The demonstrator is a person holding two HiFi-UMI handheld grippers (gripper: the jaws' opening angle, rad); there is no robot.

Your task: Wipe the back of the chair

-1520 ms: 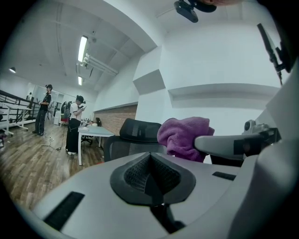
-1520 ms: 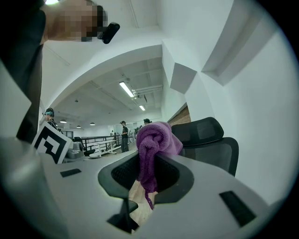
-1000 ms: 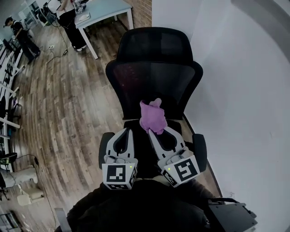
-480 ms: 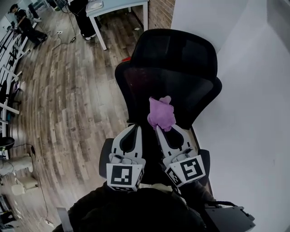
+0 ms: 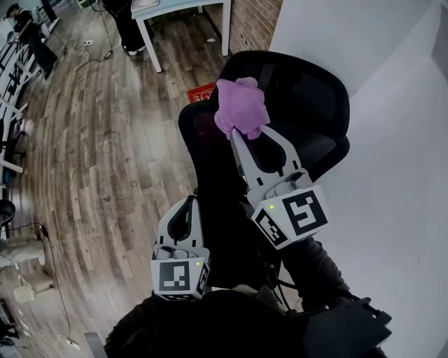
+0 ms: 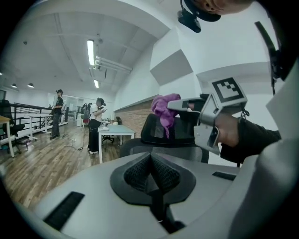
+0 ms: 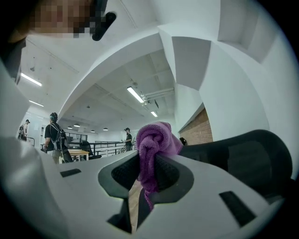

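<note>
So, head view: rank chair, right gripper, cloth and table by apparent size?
1. chair
2. right gripper, though nearness to the camera enlarges it
3. cloth and table look alike; the table is cropped

A cloth (image 5: pixel 241 106) is gripped between the jaws of the right gripper (image 5: pixel 250 134), with the chair (image 5: pixel 308 91) ahead and to the right of them. Ahead of the left gripper (image 5: pixel 186 204) jaws the chair is found, a table (image 6: pixel 119 131) beyond it to the left.

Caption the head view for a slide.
Right tool holds a purple cloth at the top of the chair; left tool, shut and empty, sits lower.
</note>
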